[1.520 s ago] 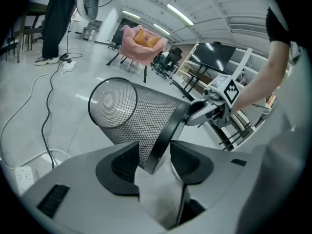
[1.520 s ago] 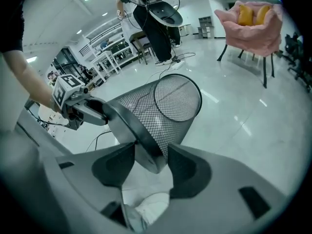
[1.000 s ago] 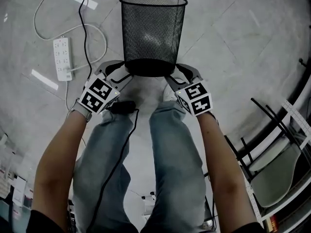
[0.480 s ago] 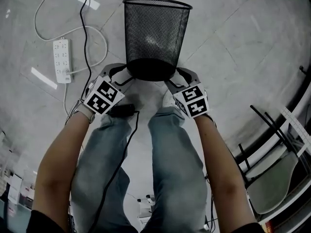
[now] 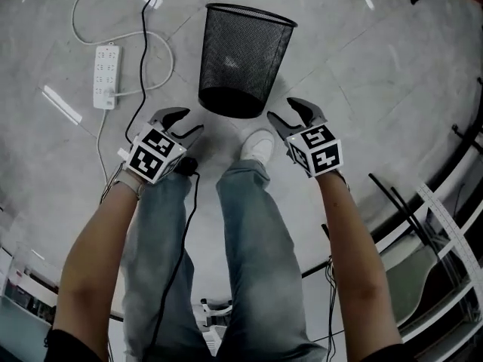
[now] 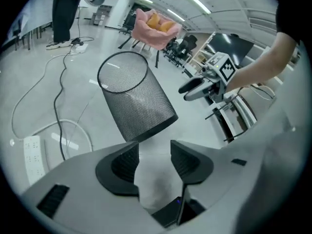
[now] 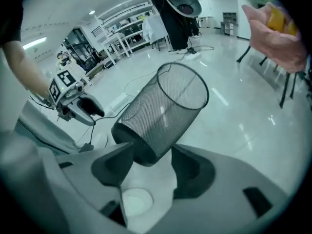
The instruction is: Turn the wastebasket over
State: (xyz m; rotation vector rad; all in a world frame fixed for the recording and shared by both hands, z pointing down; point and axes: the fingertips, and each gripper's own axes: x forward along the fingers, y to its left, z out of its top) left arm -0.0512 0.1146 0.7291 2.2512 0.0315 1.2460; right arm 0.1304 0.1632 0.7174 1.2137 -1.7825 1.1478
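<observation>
A black mesh wastebasket [image 5: 245,55] stands upright on the pale floor, its open rim up. My left gripper [image 5: 179,124] hangs open just left of its base, apart from it. Open too, my right gripper [image 5: 296,115] hangs just right of the base with a gap to the mesh. In the left gripper view the wastebasket [image 6: 134,99] stands beyond the open left gripper [image 6: 154,150], and the right gripper [image 6: 197,86] shows behind it. In the right gripper view the wastebasket [image 7: 163,108] leans above the open right gripper [image 7: 152,152]; nothing is pressed between the pads.
A white power strip [image 5: 106,76] with looped cables lies on the floor to the left. The person's white shoe [image 5: 258,146] stands just below the wastebasket's base. Chair frames [image 5: 423,225] stand at the right. A pink-draped chair [image 6: 153,26] is farther off.
Both grippers have drawn back and outward from the wastebasket's base, where they stood close on either side. The wastebasket stays upright on the floor.
</observation>
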